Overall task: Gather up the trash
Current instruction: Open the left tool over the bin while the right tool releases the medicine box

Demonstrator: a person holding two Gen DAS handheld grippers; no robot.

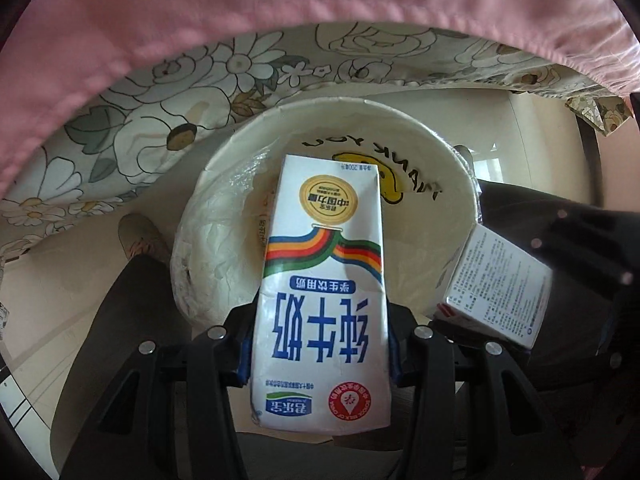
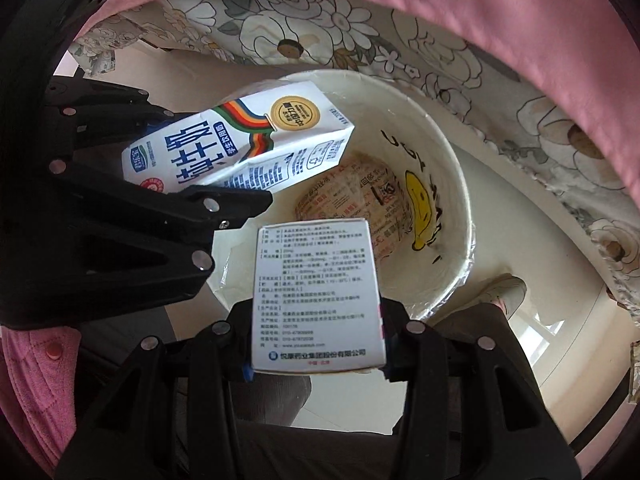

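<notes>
Evidently, a milk carton [image 1: 322, 300] is clamped by the left gripper [image 1: 320, 354] over the white bin [image 1: 440, 152], ready for release; a medicine box [image 2: 318, 296] is pinched by the right gripper [image 2: 316, 354] beside it. Possibly a wrapper [image 2: 352, 204] lies inside.

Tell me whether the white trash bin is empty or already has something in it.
Not empty. The right wrist view shows a printed wrapper lying at the bottom of the white bin, under its clear liner.

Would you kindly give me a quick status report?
Left gripper shut on milk carton, right gripper shut on medicine box. Both over bin. Nothing blocking.
</notes>
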